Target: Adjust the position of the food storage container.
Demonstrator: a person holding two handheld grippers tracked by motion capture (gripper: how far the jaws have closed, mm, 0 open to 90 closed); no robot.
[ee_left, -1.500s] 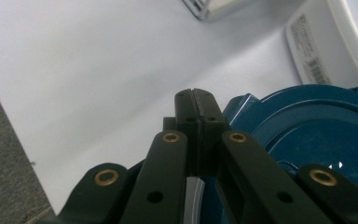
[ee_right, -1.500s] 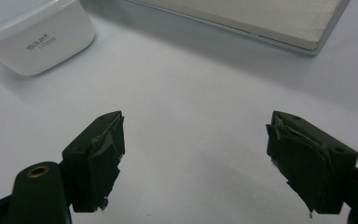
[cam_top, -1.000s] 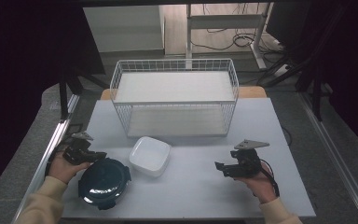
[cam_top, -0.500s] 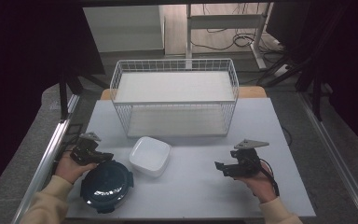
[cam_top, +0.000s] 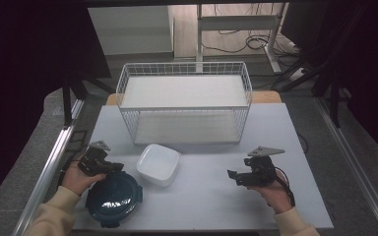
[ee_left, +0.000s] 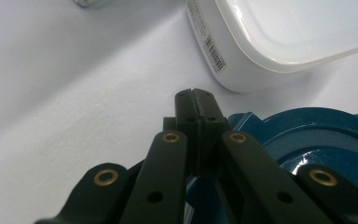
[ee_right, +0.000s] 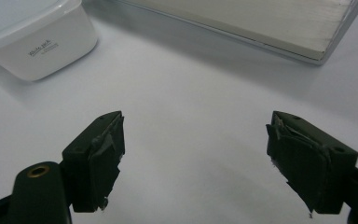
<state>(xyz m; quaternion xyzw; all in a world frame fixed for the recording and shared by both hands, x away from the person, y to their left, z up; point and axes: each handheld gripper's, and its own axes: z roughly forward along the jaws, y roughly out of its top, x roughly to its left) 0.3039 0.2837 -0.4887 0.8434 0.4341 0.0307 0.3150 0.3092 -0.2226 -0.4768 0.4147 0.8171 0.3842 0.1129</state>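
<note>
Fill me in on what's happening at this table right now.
A person at a white table holds a two-jaw gripper in each hand. The left gripper, jaws pressed together, sits at the rim of a round dark blue lidded container; whether it pinches anything is hard to tell. The right gripper hangs open over bare tabletop. A white square lidded container sits beside the blue one, before a white wire basket.
</note>
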